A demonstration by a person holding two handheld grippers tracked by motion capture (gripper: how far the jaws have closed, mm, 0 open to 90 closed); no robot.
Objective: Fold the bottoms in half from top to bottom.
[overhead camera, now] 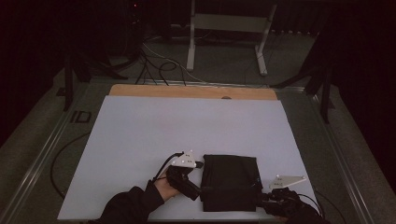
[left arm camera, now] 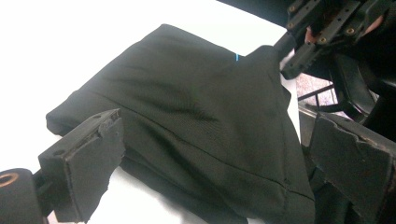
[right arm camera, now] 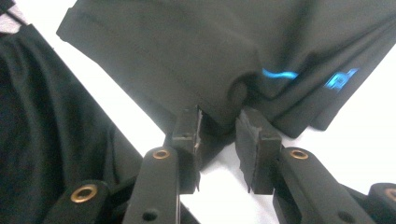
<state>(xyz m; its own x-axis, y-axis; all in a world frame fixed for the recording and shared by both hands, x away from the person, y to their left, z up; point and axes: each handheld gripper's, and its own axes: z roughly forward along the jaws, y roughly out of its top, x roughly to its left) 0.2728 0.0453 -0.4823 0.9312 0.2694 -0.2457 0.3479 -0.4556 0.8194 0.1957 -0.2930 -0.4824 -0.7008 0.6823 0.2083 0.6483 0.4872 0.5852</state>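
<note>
A folded black garment (overhead camera: 229, 179) lies at the near edge of the white tabletop (overhead camera: 187, 126). My left gripper (overhead camera: 198, 189) sits at the garment's left edge and is open. In the left gripper view its jaws (left arm camera: 219, 154) stand wide apart, with the cloth (left arm camera: 187, 102) between and beyond them. My right gripper (overhead camera: 261, 201) is at the garment's near right corner. It (right arm camera: 218, 126) is shut on a bunched fold of the cloth (right arm camera: 187, 46), next to a small blue logo (right arm camera: 341, 79). The left gripper view shows the right gripper (left arm camera: 289, 51) lifting that corner into a peak.
A wooden strip (overhead camera: 191, 91) runs along the table's far edge. Beyond it are a metal stand (overhead camera: 224, 28) and loose cables (overhead camera: 159, 65) on the floor. A person's dark sleeve (overhead camera: 126, 207) comes in at the bottom left. The room is dark.
</note>
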